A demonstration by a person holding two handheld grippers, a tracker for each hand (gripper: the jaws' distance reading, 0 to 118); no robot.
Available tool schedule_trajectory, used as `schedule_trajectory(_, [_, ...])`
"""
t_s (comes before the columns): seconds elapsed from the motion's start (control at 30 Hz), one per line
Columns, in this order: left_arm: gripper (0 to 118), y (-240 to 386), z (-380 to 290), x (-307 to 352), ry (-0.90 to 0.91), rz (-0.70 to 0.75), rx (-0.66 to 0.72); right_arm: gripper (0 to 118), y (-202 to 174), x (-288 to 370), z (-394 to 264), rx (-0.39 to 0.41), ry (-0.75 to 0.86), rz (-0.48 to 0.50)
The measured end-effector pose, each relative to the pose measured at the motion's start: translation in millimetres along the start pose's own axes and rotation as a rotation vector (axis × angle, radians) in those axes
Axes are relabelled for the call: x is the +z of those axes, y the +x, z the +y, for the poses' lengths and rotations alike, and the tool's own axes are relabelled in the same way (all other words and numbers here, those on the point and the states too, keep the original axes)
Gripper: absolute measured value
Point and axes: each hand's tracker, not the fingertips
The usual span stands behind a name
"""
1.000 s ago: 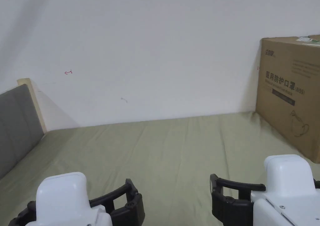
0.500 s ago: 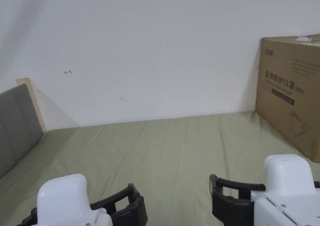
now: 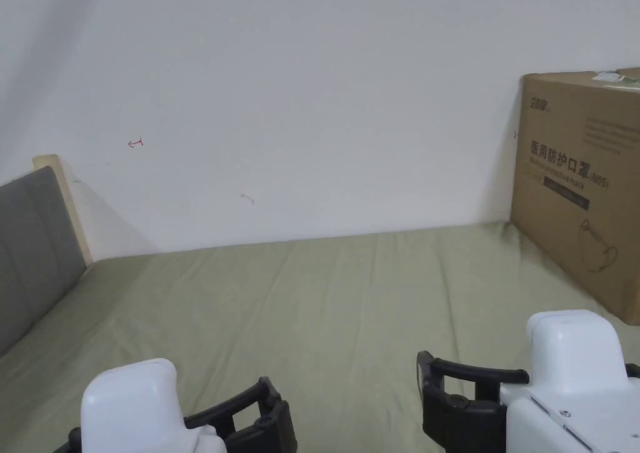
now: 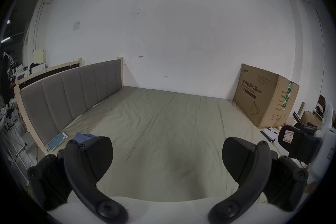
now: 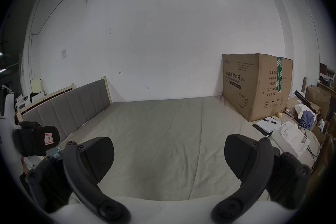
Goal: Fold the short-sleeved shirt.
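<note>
Head view: left gripper (image 3: 250, 420) and right gripper (image 3: 447, 401) are held low over the bed (image 3: 325, 298), covered w/ an olive sheet; a cardboard box (image 3: 581, 185) is stood at the far right, against the wall.

Left gripper view: jaws are spread wide, nothing between them, only sheet beneath. A phone (image 4: 57, 140) is laid by the grey headboard (image 4: 72, 91), w/ a blue cloth (image 4: 82, 137) just beside it; whether that is the shirt can't be told.

Right gripper view: jaws are likewise spread wide, nothing held. Papers and a pen (image 5: 271, 121) are seen beside the box.
</note>
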Motion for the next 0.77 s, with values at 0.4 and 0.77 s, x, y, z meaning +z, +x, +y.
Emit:
schedule_trajectory(0.4, [118,3.5,3.0,-3.8,0.004,0.060,0.016,118,2.2,-3.6,-4.1,0.001,-0.004,0.005])
schedule_trajectory(0.77, [118,0.6,2.4,3.1,0.086,0.058,-0.004,118,0.9,-1.3,-3.0,-0.006,-0.002,-0.001])
